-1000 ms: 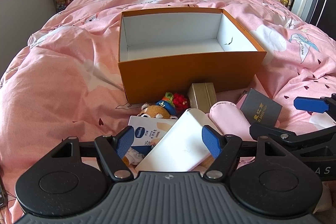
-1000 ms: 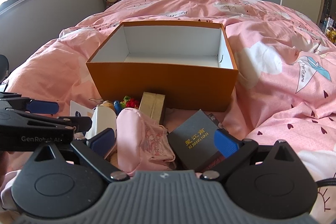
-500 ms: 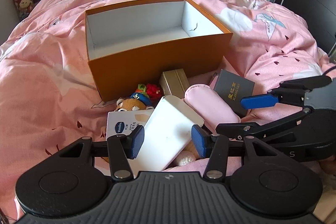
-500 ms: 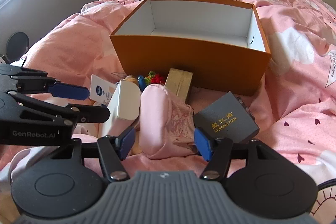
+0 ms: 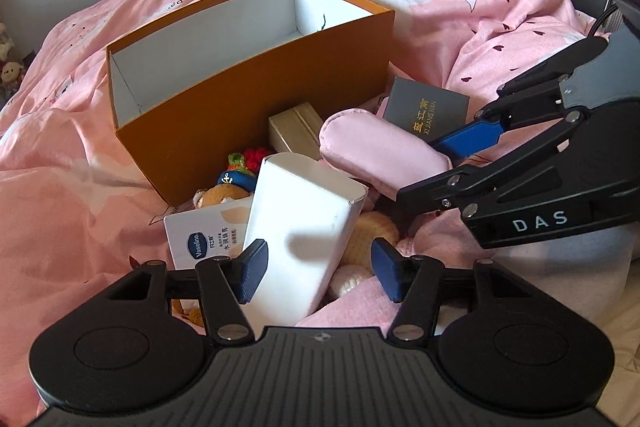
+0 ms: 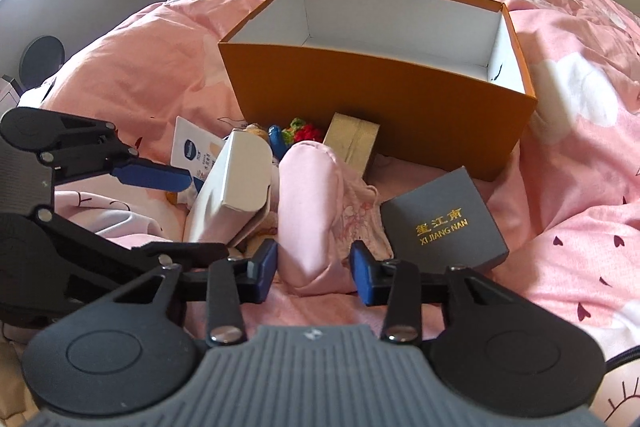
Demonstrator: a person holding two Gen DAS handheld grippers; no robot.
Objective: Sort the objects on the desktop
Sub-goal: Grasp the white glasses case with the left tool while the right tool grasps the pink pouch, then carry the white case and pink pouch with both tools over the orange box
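Pink bed (image 5: 72, 195) is soft: my left tongs (image 5: 318, 269), reopening, straddle the white box (image 5: 304, 235) ungripped; my right tongs (image 6: 314, 267), closing, bracket the pink pouch (image 6: 308, 203), which may slip.

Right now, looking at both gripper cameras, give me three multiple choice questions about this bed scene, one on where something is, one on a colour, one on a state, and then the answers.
1. Where does the grey box with gold lettering lie?
A. inside the orange box
B. on the pink duvet in front of the orange box
C. on the floor

2. What colour is the inside of the orange box?
A. white
B. black
C. green

3. What sits between the right gripper's fingers?
A. the Vaseline box
B. nothing at all
C. the pink pouch

Answers:
1 B: it rests on the pink duvet near the orange box's front corner, outside it.
2 A: its inner walls and floor show white.
3 C: the pink pouch runs down between the two blue pads, whose jaws have just been closing around it.
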